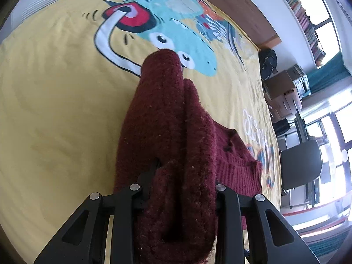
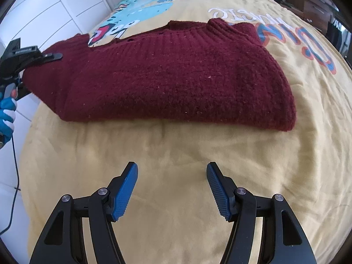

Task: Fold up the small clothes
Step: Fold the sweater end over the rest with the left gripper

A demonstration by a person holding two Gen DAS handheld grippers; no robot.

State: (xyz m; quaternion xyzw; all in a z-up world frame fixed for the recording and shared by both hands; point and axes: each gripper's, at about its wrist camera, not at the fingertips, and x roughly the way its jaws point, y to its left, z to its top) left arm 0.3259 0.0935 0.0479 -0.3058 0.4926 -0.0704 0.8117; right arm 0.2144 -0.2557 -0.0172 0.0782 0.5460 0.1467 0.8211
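Observation:
A dark red knitted sweater [image 2: 176, 74] lies folded on a yellow bedspread [image 2: 167, 154] with a cartoon print. My left gripper [image 1: 176, 189] is shut on a bunched sleeve of the sweater [image 1: 173, 136], which fills the space between its fingers and hides the pads. In the right wrist view the left gripper [image 2: 35, 59] shows at the sweater's left end. My right gripper [image 2: 172, 169] is open and empty, its blue pads [image 2: 125, 191] wide apart, a little in front of the sweater's near fold.
White drawers [image 2: 55, 4] stand to the left of the bed. A wooden headboard [image 1: 246, 6] runs along the far side. Boxes [image 1: 283, 88], a dark chair [image 1: 301, 165] and bookshelves [image 1: 303, 15] stand beyond the bed's right edge by the windows.

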